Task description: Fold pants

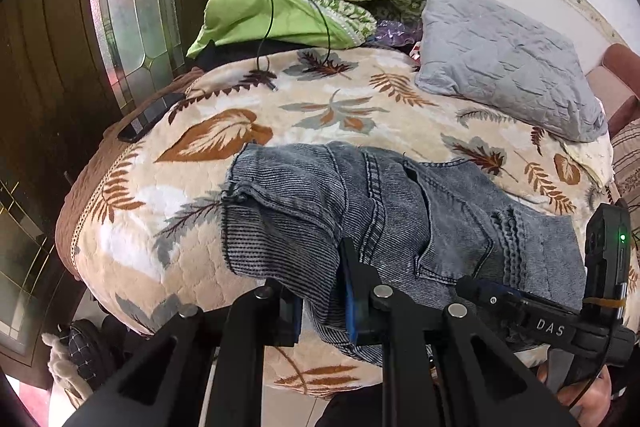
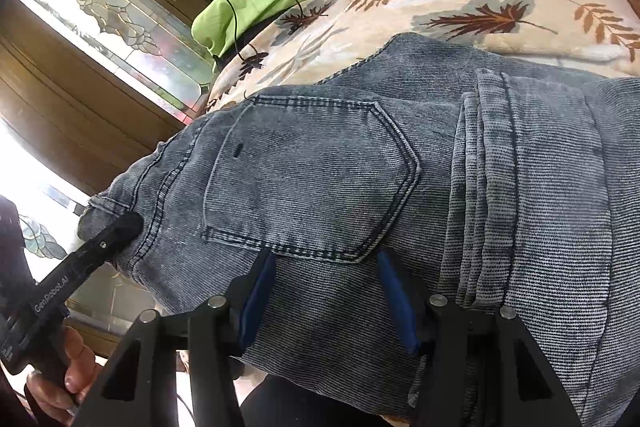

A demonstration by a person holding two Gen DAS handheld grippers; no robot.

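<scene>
Grey-blue denim pants (image 1: pixel 400 211) lie folded across the near edge of a bed with a leaf-print blanket (image 1: pixel 224 131). My left gripper (image 1: pixel 324 307) is shut on a hanging fold of the pants at their left end, the denim squeezed between its blue pads. In the right wrist view the pants (image 2: pixel 320 167) show a back pocket. My right gripper (image 2: pixel 326 255) stands half spread just below that pocket. The denim between its blue pads (image 2: pixel 260 291) looks smooth and unbunched. One finger of the left gripper (image 2: pixel 116 231) rests at the pants' left corner.
A grey quilted pillow (image 1: pixel 504 59) and green bedding (image 1: pixel 280 15) with a black cable (image 1: pixel 268 27) lie at the back of the bed. A dark flat device (image 1: pixel 148 119) sits near the left edge. A leaded-glass door (image 1: pixel 128 7) stands left. A hand (image 2: pixel 76 367) holds the left gripper.
</scene>
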